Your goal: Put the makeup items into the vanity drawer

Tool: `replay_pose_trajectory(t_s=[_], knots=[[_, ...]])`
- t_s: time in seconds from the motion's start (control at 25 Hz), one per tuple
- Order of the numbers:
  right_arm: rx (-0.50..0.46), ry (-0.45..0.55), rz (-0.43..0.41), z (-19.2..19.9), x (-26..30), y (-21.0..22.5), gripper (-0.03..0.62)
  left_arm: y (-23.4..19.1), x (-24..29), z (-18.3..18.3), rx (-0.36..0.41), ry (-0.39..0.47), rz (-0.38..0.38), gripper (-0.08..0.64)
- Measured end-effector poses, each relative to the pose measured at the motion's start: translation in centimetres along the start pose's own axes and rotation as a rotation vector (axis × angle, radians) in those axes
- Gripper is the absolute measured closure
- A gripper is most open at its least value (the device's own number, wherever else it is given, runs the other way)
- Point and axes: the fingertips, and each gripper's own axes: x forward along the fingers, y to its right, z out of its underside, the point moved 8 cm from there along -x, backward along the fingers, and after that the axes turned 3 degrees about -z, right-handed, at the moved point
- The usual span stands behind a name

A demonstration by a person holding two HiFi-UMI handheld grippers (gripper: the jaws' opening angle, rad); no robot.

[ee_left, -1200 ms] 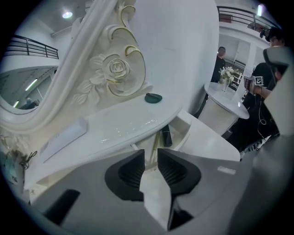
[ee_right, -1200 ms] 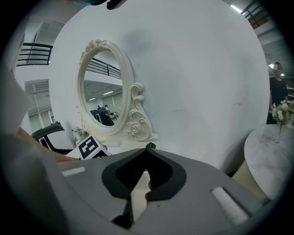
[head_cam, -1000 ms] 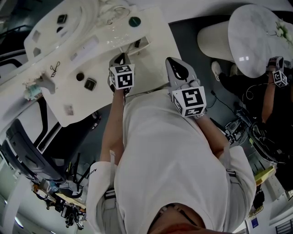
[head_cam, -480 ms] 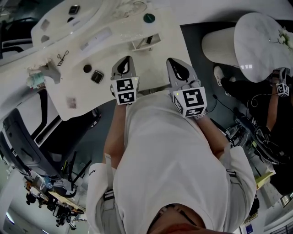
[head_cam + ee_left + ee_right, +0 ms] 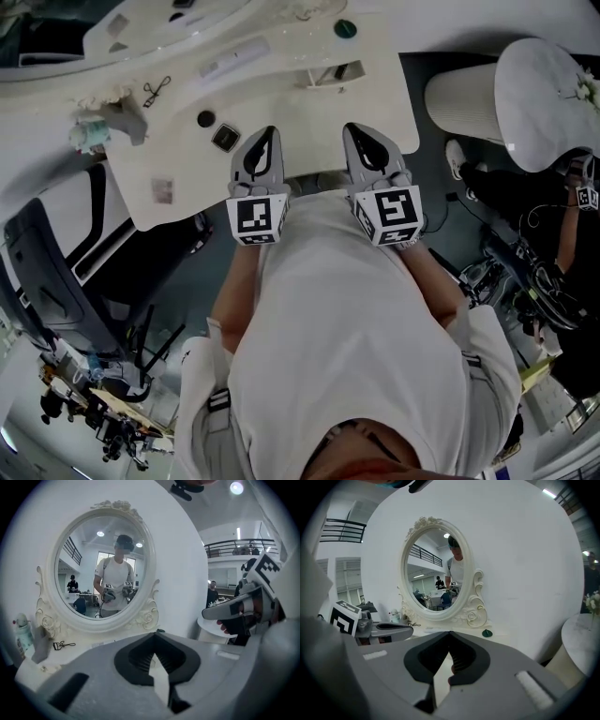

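The left gripper [image 5: 267,141] and right gripper [image 5: 364,141] have matt grey plastic shells with a fine grain. Their inner pads [image 5: 142,660] are black, ribbed and look rubbery. The vanity top [image 5: 314,131] is smooth white with a soft sheen. The carved mirror frame [image 5: 101,626] looks glossy white around clear glass. The person's T-shirt [image 5: 347,319] is plain white cloth, softly creased.

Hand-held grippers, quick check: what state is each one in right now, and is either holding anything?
Left hand-held gripper: closed, holding nothing.
Right hand-held gripper: closed, holding nothing.
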Motion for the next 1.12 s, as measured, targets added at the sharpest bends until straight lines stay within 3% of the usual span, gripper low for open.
replay_pose_trajectory(t_s=[0.6, 0.76, 1.12], knots=[[-0.044, 0.003, -0.002, 0.3, 1.1, -8.8, 0.584, -4.0, -5.5, -0.6, 0.004, 0.090, 0.067, 0.555], [-0.047, 0.003, -0.009, 0.5, 1.6, -10.3, 0.584, -5.2, -6.6, -0.7, -0.009, 0.142, 0.047, 0.555], [-0.054, 0.003, -0.033, 0.6, 3.0, -14.2, 0.584, -8.4, -9.4, 0.1, -0.013, 0.155, -0.006, 0.555]])
